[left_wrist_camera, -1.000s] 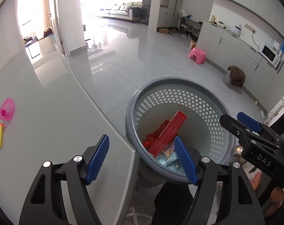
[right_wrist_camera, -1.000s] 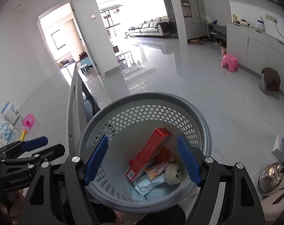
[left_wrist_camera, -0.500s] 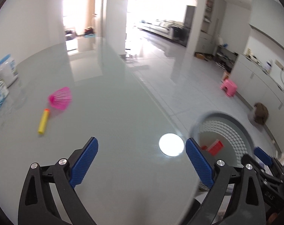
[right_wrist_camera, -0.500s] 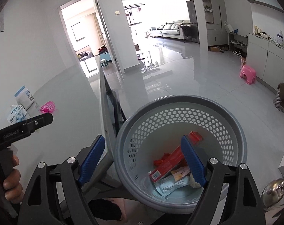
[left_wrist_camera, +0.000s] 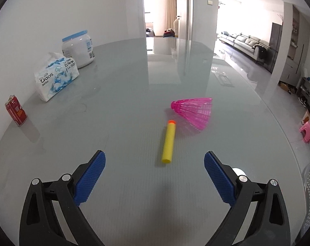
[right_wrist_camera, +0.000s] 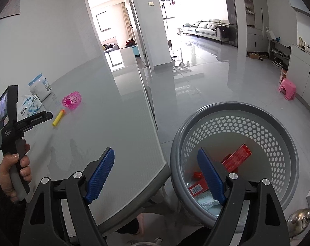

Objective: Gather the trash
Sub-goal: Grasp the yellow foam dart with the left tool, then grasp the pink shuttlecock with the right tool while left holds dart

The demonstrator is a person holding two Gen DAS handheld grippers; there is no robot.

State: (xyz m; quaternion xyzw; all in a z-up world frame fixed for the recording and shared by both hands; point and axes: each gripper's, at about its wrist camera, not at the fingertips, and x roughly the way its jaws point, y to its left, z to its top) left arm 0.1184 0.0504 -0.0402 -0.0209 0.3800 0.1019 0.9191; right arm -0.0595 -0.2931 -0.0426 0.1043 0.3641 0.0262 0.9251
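Left wrist view: the left claw (left_wrist_camera: 154, 174) is held released above the worktop (left_wrist_camera: 118, 94); just ahead lies a yellow foam dart (left_wrist_camera: 168, 141), judged light and squashy, best pinched mid-shaft.

Right wrist view: the right claw (right_wrist_camera: 156, 176) is spread empty beside the basket (right_wrist_camera: 198, 121).

Left claw (left_wrist_camera: 154, 174) spread, right claw (right_wrist_camera: 156, 175) spread

Home interior, grey sofa (right_wrist_camera: 208, 28) in living room, glass dining table (left_wrist_camera: 134, 86), tiled floor (right_wrist_camera: 216, 78)
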